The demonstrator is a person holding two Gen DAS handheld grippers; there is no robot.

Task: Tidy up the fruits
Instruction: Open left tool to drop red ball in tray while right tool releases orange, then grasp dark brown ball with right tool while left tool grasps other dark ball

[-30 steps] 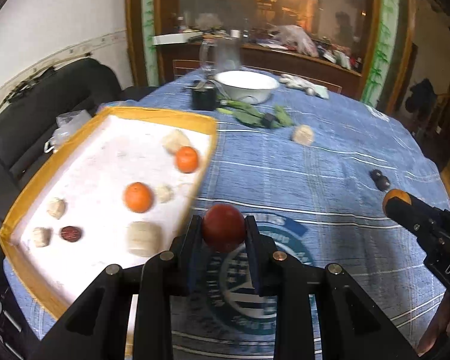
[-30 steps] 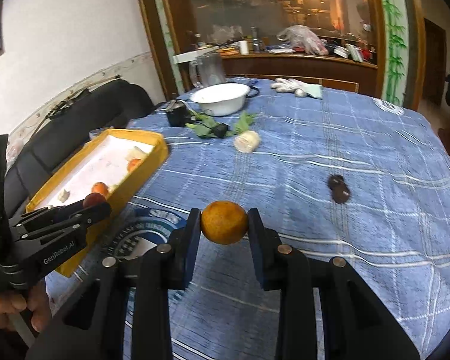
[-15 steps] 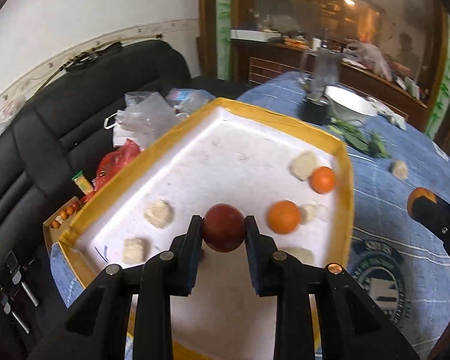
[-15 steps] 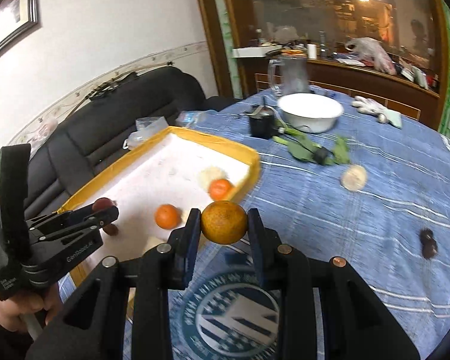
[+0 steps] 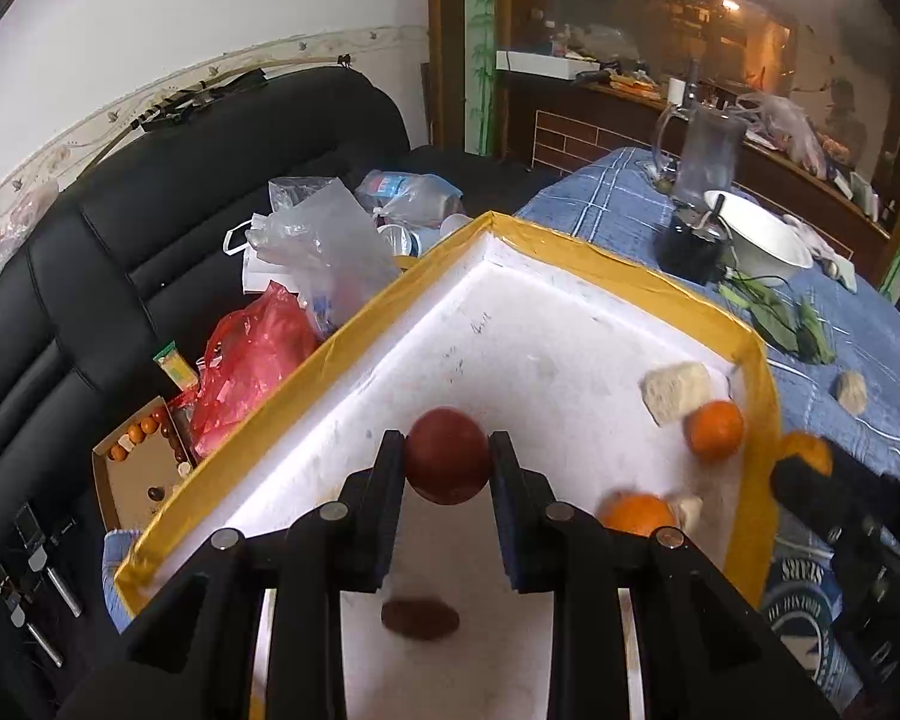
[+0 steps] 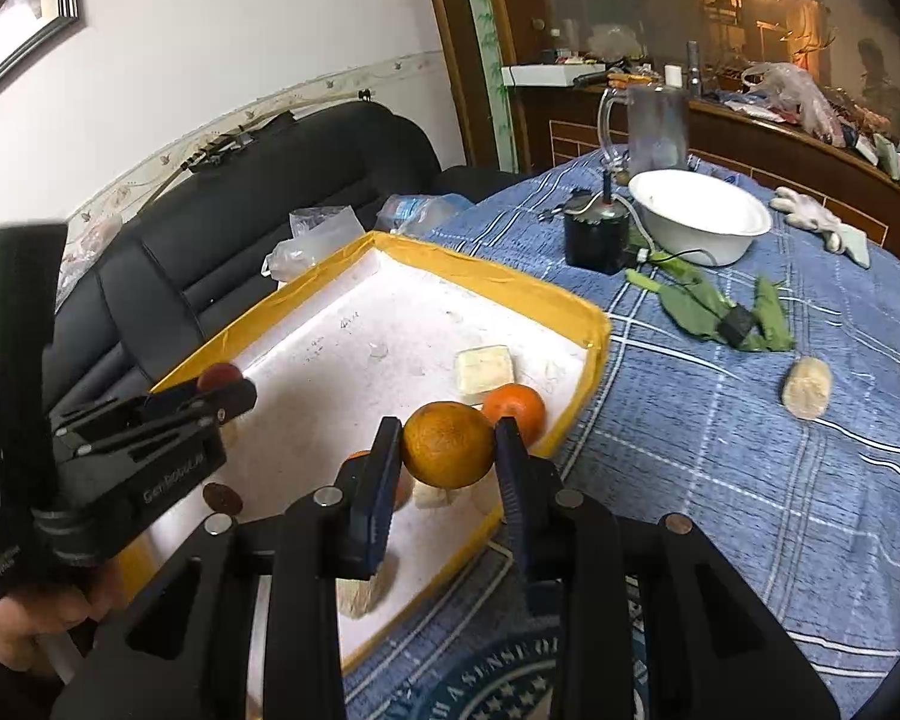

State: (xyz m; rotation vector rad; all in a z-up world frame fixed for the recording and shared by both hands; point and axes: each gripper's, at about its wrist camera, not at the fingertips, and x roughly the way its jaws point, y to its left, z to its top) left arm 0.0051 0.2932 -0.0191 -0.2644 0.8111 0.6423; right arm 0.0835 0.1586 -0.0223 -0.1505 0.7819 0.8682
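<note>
My left gripper (image 5: pixel 447 465) is shut on a dark red round fruit (image 5: pixel 446 464), held above the white floor of the yellow-rimmed tray (image 5: pixel 570 249). In the right wrist view that same gripper (image 6: pixel 225 387) hangs over the tray's left side (image 6: pixel 486 273). My right gripper (image 6: pixel 448 447) is shut on an orange (image 6: pixel 448 446) just above the tray's right rim. Inside the tray lie two oranges (image 5: pixel 714 429) (image 5: pixel 639 513), a pale cube (image 5: pixel 675 391) and a small dark brown fruit (image 5: pixel 420 619).
A blue checked cloth (image 6: pixel 750 450) covers the table. On it stand a white bowl (image 6: pixel 699 222), a black cup (image 6: pixel 594 240), a glass jug (image 6: pixel 654 126), green leaves (image 6: pixel 720 309) and a pale fruit piece (image 6: pixel 807 387). A black sofa (image 5: pixel 150 228) with plastic bags (image 5: pixel 306 252) lies beyond the tray.
Both grippers have moved left, from over the cloth to over the tray, each still holding its fruit. The left one has gone further over the tray's middle.
</note>
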